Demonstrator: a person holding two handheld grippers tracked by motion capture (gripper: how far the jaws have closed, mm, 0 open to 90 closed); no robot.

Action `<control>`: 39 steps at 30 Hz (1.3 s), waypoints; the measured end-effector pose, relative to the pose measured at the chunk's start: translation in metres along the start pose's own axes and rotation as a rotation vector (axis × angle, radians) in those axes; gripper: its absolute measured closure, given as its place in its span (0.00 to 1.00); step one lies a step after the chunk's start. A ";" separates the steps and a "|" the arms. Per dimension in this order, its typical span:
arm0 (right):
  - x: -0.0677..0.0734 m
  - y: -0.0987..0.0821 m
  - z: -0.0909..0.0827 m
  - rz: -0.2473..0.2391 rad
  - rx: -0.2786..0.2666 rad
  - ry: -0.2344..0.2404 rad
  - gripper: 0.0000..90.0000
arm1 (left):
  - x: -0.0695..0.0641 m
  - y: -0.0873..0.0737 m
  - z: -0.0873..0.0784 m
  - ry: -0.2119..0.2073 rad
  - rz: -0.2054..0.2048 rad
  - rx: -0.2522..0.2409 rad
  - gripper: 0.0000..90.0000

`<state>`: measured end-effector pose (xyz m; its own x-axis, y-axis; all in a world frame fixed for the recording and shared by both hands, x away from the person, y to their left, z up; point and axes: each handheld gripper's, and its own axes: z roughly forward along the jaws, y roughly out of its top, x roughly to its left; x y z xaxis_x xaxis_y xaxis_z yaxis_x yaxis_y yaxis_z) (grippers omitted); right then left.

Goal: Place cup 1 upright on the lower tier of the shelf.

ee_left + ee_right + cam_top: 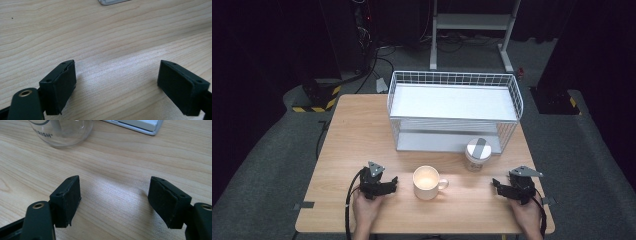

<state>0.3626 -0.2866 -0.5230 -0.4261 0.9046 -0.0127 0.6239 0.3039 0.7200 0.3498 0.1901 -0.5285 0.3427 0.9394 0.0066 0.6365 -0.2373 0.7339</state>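
Wood table, wire rack, dark rm

White mug upright; lidded glass jar near.

Right gripper: I see its two black jaws standing apart, with nothing between them.
Table: light wood, bare under the jaws.
Glass jar: upper left, standing on the table.
Rack base: top edge, grey-white.
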 end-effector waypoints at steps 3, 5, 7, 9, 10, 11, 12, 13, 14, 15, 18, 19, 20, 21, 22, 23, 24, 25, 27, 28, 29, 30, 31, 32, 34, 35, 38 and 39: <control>0.000 0.000 0.000 0.003 0.000 -0.003 0.30 | 0.000 0.000 0.000 0.000 0.000 0.000 0.18; 0.000 0.000 0.000 0.004 0.000 -0.004 0.29 | 0.000 0.000 0.000 0.000 0.000 0.000 0.18; 0.001 0.000 0.000 0.005 -0.001 -0.008 0.29 | 0.000 0.000 0.000 0.000 -0.001 0.000 0.18; 0.001 0.000 0.000 0.008 -0.001 -0.010 0.29 | 0.000 0.000 0.000 0.000 -0.001 0.000 0.18; 0.001 0.000 0.000 0.006 -0.002 -0.010 0.29 | 0.000 0.000 0.000 -0.001 0.000 0.001 0.18; 0.002 0.000 0.000 0.007 0.000 -0.007 0.28 | 0.000 0.000 0.000 -0.001 0.000 0.001 0.18; 0.002 -0.001 0.000 0.004 0.001 -0.008 0.28 | 0.000 0.000 0.000 -0.001 -0.001 0.001 0.18; 0.002 -0.001 0.000 0.001 0.002 -0.003 0.27 | 0.000 0.000 0.000 -0.001 0.000 0.001 0.18; 0.002 -0.001 0.000 -0.005 0.003 -0.001 0.26 | 0.000 0.000 0.000 -0.002 0.000 0.001 0.18; 0.002 -0.001 0.000 -0.006 0.004 0.005 0.25 | 0.000 0.000 0.000 -0.002 0.000 -0.001 0.18; 0.003 -0.001 0.000 -0.006 0.008 0.010 0.22 | 0.000 0.000 0.000 -0.002 0.007 -0.005 0.19; 0.003 -0.001 0.000 -0.002 0.012 0.009 0.20 | 0.000 0.000 0.000 -0.001 0.007 -0.005 0.19; 0.004 -0.001 -0.001 0.000 0.015 0.006 0.18 | 0.000 0.000 0.000 -0.001 0.007 -0.005 0.19; 0.004 -0.001 -0.001 0.000 0.018 0.004 0.16 | 0.000 0.000 0.000 0.000 0.006 -0.005 0.19; 0.006 -0.002 -0.001 0.007 0.020 -0.018 0.14 | 0.000 0.000 0.000 0.000 0.006 -0.005 0.19; 0.006 -0.002 -0.001 0.007 0.020 -0.018 0.14 | 0.000 0.000 0.000 -0.001 0.004 -0.003 0.19; 0.007 -0.003 -0.002 -0.002 0.013 -0.028 0.14 | 0.000 0.000 0.000 -0.001 0.007 0.000 0.19; 0.009 -0.004 -0.003 -0.009 0.007 -0.034 0.14 | 0.000 0.000 0.000 -0.002 0.008 0.000 0.19; 0.011 -0.005 -0.005 -0.009 -0.001 -0.010 0.13 | 0.000 0.000 0.000 -0.002 0.007 0.000 0.19; 0.012 -0.005 -0.006 0.005 -0.006 -0.001 0.13 | 0.000 0.000 0.000 -0.002 0.007 0.000 0.19; 0.012 -0.006 -0.007 0.015 -0.021 0.014 0.13 | 0.000 0.000 0.000 -0.002 0.007 0.000 0.19; 0.013 -0.006 -0.008 0.018 -0.031 0.021 0.13 | 0.000 0.000 0.000 -0.002 0.007 0.000 0.19; 0.014 -0.006 -0.009 0.023 -0.044 0.026 0.13 | 0.000 0.000 0.000 -0.002 0.007 0.000 0.19; 0.016 -0.005 -0.009 0.023 -0.047 0.026 0.12 | 0.000 0.000 0.000 -0.002 0.006 0.000 0.19; 0.019 -0.003 -0.010 0.015 -0.062 0.037 0.12 | 0.000 0.000 0.000 -0.002 0.006 0.000 0.19; 0.021 -0.002 -0.011 0.015 -0.066 0.039 0.12 | 0.000 0.000 0.000 -0.002 0.006 0.000 0.19; 0.023 0.001 -0.012 0.013 -0.076 0.048 0.12 | 0.000 0.000 0.000 -0.002 0.003 0.001 0.19; 0.024 0.002 -0.012 0.012 -0.081 0.052 0.12 | 0.000 0.000 0.000 -0.002 0.003 0.001 0.19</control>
<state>0.3460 -0.2678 -0.5138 -0.4534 0.8908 0.0308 0.5752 0.2660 0.7736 0.3495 0.1904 -0.5282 0.3454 0.9384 0.0075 0.6362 -0.2401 0.7332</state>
